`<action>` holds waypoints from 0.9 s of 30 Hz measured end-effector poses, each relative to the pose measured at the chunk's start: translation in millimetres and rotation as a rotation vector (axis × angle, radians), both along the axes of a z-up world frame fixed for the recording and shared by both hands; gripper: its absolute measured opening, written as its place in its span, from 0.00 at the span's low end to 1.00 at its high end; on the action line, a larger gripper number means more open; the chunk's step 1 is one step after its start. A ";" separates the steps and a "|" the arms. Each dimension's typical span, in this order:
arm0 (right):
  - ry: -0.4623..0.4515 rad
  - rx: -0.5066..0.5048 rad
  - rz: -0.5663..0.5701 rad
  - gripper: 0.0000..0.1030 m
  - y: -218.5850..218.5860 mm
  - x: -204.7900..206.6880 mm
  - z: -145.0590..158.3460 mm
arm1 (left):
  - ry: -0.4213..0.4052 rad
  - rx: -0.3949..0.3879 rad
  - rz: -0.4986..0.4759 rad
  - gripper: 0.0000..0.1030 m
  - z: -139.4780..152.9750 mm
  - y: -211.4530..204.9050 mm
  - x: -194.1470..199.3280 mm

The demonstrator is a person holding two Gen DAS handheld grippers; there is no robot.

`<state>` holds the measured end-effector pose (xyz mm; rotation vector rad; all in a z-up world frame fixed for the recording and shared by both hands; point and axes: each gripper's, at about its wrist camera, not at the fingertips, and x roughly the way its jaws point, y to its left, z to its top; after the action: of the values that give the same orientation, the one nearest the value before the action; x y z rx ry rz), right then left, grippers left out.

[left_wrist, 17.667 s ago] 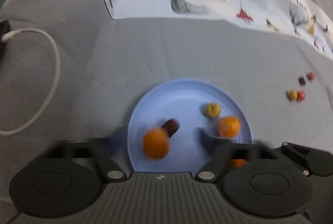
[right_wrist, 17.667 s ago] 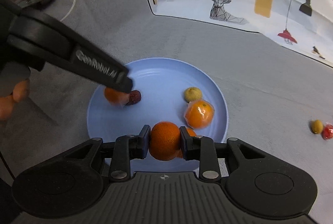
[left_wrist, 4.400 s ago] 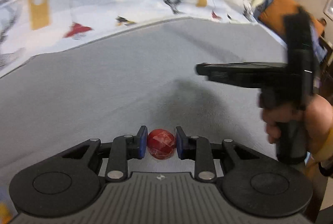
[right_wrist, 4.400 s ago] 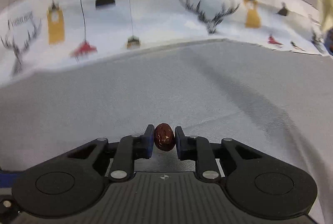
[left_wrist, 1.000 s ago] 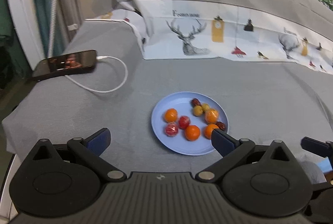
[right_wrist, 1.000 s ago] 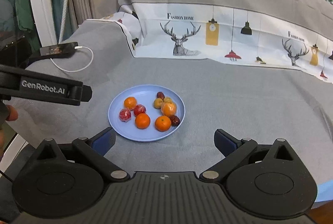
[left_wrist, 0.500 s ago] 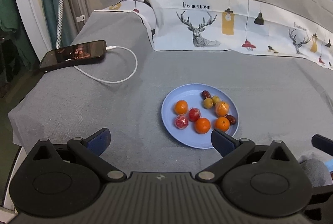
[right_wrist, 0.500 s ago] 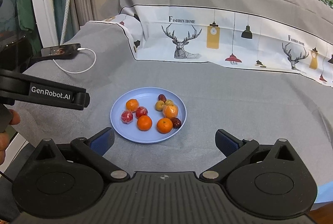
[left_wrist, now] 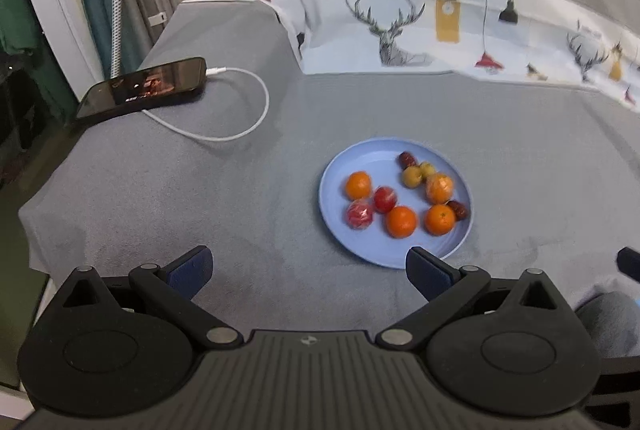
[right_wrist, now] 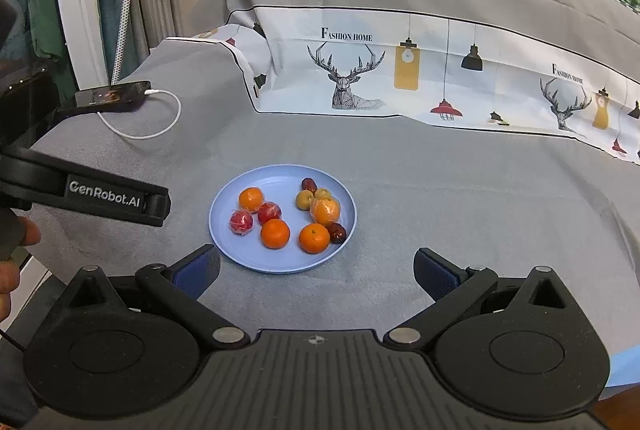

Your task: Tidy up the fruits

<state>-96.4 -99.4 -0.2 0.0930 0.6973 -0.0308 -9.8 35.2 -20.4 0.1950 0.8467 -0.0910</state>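
Note:
A light blue plate (left_wrist: 376,250) (right_wrist: 256,258) lies on the grey bedspread with several fruits in it. There are oranges (left_wrist: 401,221) (right_wrist: 275,233), red wrapped fruits (left_wrist: 359,214) (right_wrist: 241,222), small yellow fruits (left_wrist: 412,177) (right_wrist: 305,199) and dark dates (left_wrist: 407,160) (right_wrist: 337,232). My left gripper (left_wrist: 307,266) hangs open and empty, back from the plate's near edge. My right gripper (right_wrist: 316,268) is open and empty too, just short of the plate. The left gripper's finger (right_wrist: 100,196) juts in from the left in the right wrist view.
A black phone (left_wrist: 144,88) (right_wrist: 114,96) on a white charging cable (left_wrist: 240,126) lies at the bed's left edge. A deer-print pillow (left_wrist: 440,26) (right_wrist: 400,70) runs along the back. A hand (right_wrist: 12,262) shows at far left. The bed drops off at left.
Both grippers stay open and empty; the views have shifted slightly, with the plate sliding right in the left wrist view. The fruits on the plate have not moved.

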 end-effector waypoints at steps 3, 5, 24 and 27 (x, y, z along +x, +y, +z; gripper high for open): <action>0.002 -0.001 -0.001 0.99 -0.9 0.4 0.2 | -0.007 0.007 -0.017 1.00 -0.7 0.4 -0.1; 0.003 -0.001 -0.005 0.99 -1.1 0.8 0.4 | -0.006 -0.044 -0.017 1.00 -0.9 5.8 -1.3; 0.008 -0.002 -0.019 0.99 2.2 4.3 -0.4 | -0.009 -0.001 -0.035 1.00 -1.5 0.4 -2.7; 0.006 -0.003 -0.016 0.99 2.3 3.9 -0.6 | -0.011 0.002 -0.034 1.00 -0.7 0.7 -2.7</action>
<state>-92.4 -97.1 -0.8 0.0960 0.7030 -0.0477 -12.5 36.0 -21.1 0.2118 0.8323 -0.1203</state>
